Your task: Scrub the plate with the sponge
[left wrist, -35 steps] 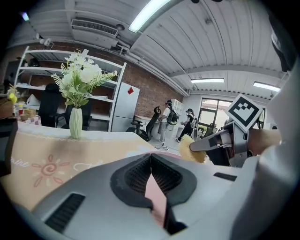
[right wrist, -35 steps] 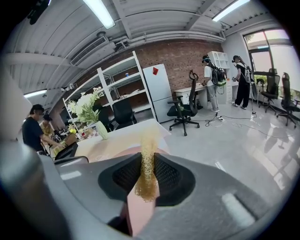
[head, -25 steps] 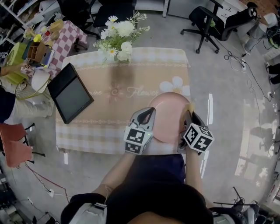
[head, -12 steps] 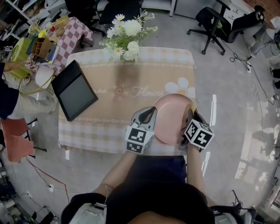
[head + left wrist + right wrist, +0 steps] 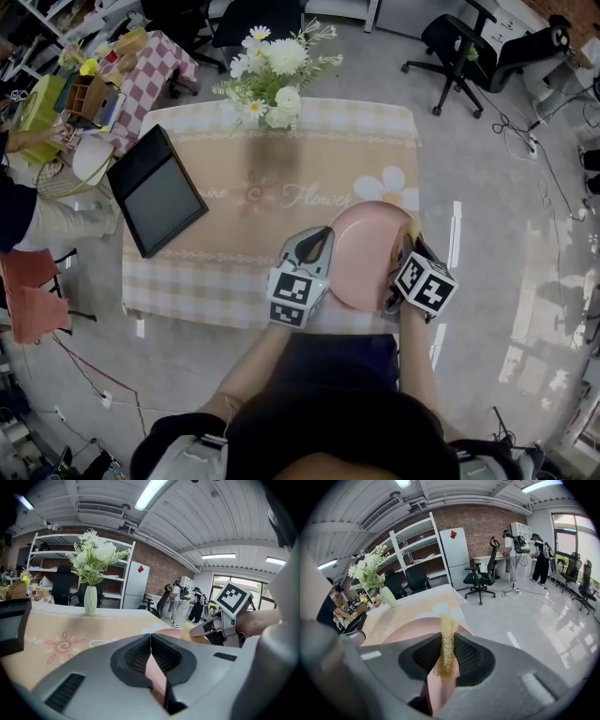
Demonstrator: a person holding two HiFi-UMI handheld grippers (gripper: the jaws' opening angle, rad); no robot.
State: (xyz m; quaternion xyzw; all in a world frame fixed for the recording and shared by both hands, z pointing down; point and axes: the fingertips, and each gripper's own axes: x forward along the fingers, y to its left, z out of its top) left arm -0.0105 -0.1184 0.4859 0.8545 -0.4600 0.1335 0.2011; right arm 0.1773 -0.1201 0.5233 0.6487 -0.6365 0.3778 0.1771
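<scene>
A pink plate (image 5: pixel 364 251) is over the near right part of the table, its rim reaching the table's front edge. My left gripper (image 5: pixel 323 240) is shut on the plate's left rim; in the left gripper view the pink rim (image 5: pixel 157 678) is pinched between the closed jaws. My right gripper (image 5: pixel 405 240) is at the plate's right rim, shut on a yellow scrubbing sponge (image 5: pixel 409 228). In the right gripper view the sponge (image 5: pixel 448 637) stands between the jaws, with the plate (image 5: pixel 405 632) just beyond it. The sponge (image 5: pixel 191 628) also shows in the left gripper view.
The table (image 5: pixel 281 169) wears a peach checked cloth with flower print. A black tablet (image 5: pixel 155 199) lies at its left edge and a vase of white flowers (image 5: pixel 267 70) stands at the far edge. Office chairs (image 5: pixel 450 42) stand behind; a cluttered side table (image 5: pixel 103 84) is at left.
Both grippers keep their hold; the plate and sponge stay at about the same spot. Only the head view has shifted slightly.
</scene>
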